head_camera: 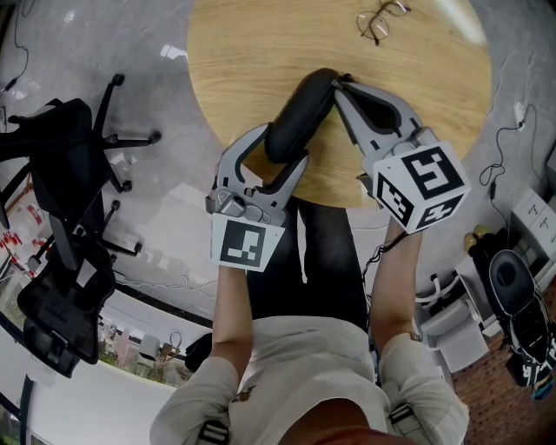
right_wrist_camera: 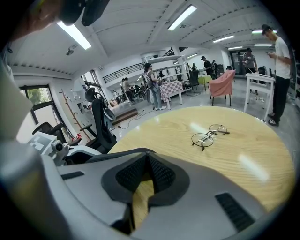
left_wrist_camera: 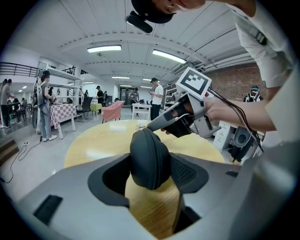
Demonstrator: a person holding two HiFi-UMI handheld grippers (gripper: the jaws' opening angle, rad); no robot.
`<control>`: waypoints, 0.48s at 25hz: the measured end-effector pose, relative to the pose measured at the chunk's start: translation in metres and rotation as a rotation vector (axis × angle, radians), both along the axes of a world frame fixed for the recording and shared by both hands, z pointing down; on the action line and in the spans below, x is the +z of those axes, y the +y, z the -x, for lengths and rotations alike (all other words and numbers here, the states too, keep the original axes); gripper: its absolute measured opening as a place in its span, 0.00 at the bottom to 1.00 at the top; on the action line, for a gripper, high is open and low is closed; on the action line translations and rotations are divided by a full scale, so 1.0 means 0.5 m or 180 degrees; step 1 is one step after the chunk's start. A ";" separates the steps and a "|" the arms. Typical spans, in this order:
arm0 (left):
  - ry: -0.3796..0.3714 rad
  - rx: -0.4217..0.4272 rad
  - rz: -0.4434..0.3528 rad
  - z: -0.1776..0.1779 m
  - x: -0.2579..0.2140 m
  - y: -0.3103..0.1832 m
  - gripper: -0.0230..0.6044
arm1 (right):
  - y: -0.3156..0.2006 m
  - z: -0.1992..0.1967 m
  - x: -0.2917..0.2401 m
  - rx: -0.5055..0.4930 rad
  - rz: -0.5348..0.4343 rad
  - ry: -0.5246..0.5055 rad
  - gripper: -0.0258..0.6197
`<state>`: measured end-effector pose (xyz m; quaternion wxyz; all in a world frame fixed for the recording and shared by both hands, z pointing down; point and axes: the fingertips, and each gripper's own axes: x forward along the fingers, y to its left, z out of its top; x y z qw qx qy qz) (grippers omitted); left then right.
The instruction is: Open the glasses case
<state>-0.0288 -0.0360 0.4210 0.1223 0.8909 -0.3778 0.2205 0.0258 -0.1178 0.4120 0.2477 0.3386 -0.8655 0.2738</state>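
While left tongs (head_camera: pixel 283 146) clamp the smooth black glasses case (head_camera: pixel 304 109), lid closed, right tongs (head_camera: pixel 340 84) shut

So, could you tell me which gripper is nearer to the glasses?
Right. The right gripper lies nearer the glasses, at the far end of the glasses case; the left gripper clamps its near end.

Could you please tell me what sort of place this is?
Probably an open-plan lab or workshop office: a round wooden table, black office chairs, metal shelving and ceiling strip lights in a large hall.
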 end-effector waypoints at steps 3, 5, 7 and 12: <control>-0.0005 -0.0002 -0.0002 -0.002 0.001 0.001 0.48 | -0.002 -0.005 0.003 0.0050 0.0053 -0.0024 0.09; -0.0007 -0.0005 -0.0005 -0.003 0.002 0.002 0.47 | -0.005 -0.008 0.005 0.0085 0.0075 -0.0016 0.09; 0.0004 -0.0013 -0.0003 -0.002 0.002 0.003 0.47 | -0.007 -0.009 0.006 0.0099 0.0088 -0.0005 0.09; 0.0017 -0.0027 -0.0010 -0.001 0.002 0.005 0.47 | -0.009 -0.009 0.007 0.0141 0.0112 -0.0029 0.09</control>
